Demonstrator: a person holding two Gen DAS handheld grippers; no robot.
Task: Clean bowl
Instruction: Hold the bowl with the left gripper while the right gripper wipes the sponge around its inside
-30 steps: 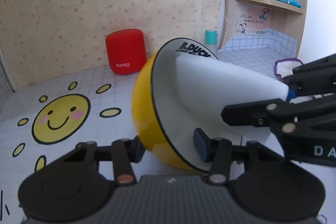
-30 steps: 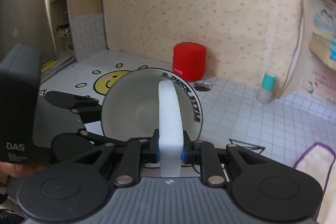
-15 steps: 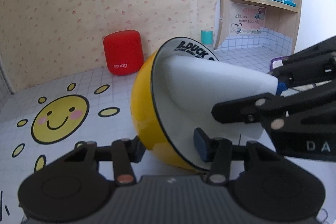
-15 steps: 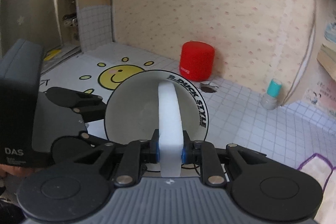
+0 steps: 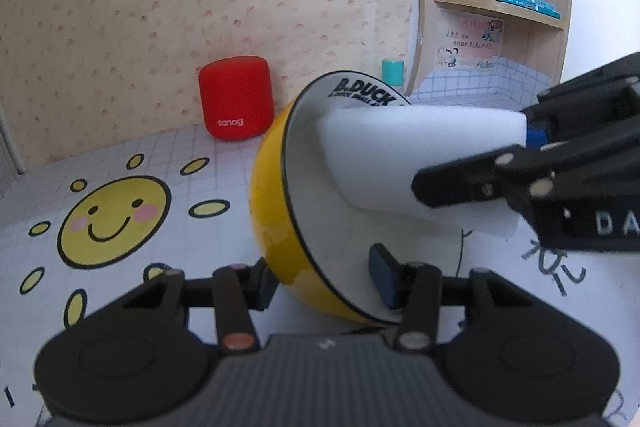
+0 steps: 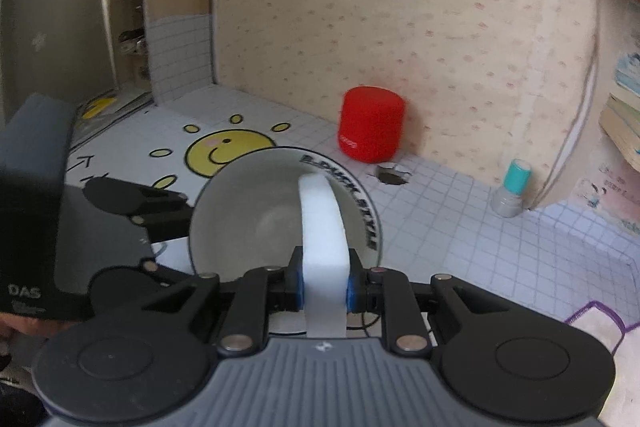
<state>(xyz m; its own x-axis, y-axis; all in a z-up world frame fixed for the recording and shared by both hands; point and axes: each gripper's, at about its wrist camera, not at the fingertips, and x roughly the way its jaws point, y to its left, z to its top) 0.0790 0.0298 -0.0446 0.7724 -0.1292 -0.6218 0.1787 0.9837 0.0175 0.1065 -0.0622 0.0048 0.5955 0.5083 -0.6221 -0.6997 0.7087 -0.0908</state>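
The yellow bowl (image 5: pixel 276 211) is tipped on its side above the desk (image 5: pixel 168 155), its white inside turned toward the right hand, so that a sponge can reach the wall and the bottom without working downward. The left claw (image 5: pixel 324 279) pinches the bowl's lower rim, one finger outside on the yellow wall and the blue pad (image 5: pixel 382 279) inside; that grip on the edge steadies the bowl and leaves most of the opening free. The right claw (image 6: pixel 323 287) is pressed tight on the near end of a white sponge block (image 6: pixel 320 223), which stands edge-on and reaches into the bowl, its far end against the inner wall just under the black "B.DUCK" lettering (image 5: pixel 362 93). Held by one end, the sponge acts as a long wiper, and the claw's fingers stay clear of the rim. The job looks mid-wipe. A red "sanag" speaker (image 5: pixel 236 97) and a teal-capped bottle (image 6: pixel 512 187) stand well apart by the wall.
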